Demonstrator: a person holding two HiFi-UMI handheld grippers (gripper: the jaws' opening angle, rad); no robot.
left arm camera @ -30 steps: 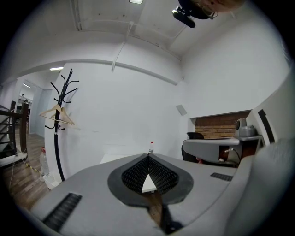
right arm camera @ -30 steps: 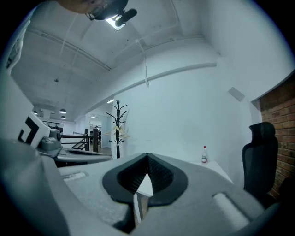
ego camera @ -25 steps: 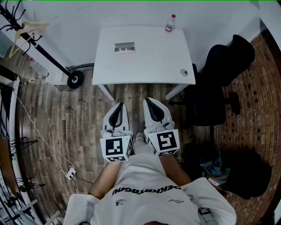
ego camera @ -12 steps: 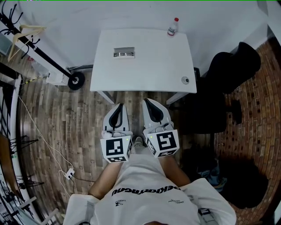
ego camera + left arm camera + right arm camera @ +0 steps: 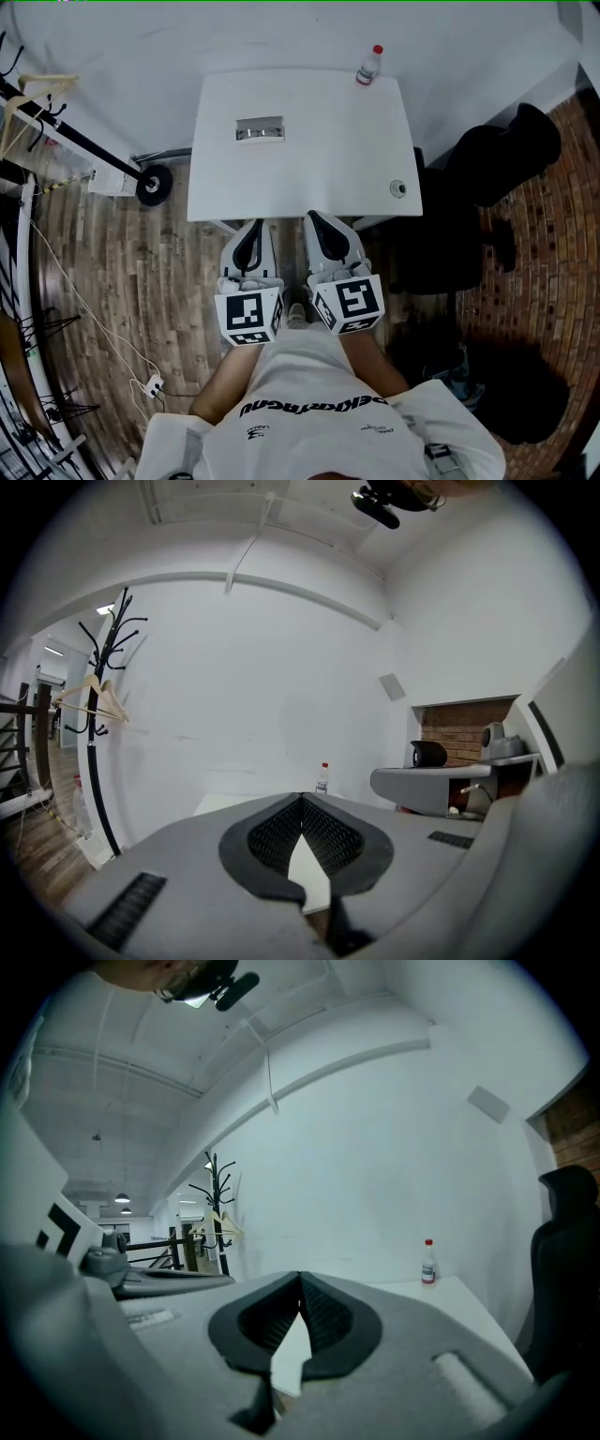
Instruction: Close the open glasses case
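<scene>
The open glasses case [image 5: 260,129] lies on the white table [image 5: 319,178], left of the middle and toward the far side, seen only in the head view. My left gripper [image 5: 251,225] and right gripper [image 5: 316,217] hang side by side at the table's near edge, well short of the case. Both are shut with nothing between the jaws: in the left gripper view [image 5: 302,797] and the right gripper view [image 5: 300,1277] the jaw tips meet, with only the white tabletop seen behind them.
A clear bottle with a red cap [image 5: 368,66] stands at the table's far right corner and shows in both gripper views [image 5: 322,778] [image 5: 428,1262]. A small round object [image 5: 398,188] sits near the right edge. A black office chair [image 5: 469,187] is right of the table, a coat rack [image 5: 84,141] on the left.
The table has come closer in the head view over the last second, so both grippers now reach its near edge. The jaws stayed shut throughout.
</scene>
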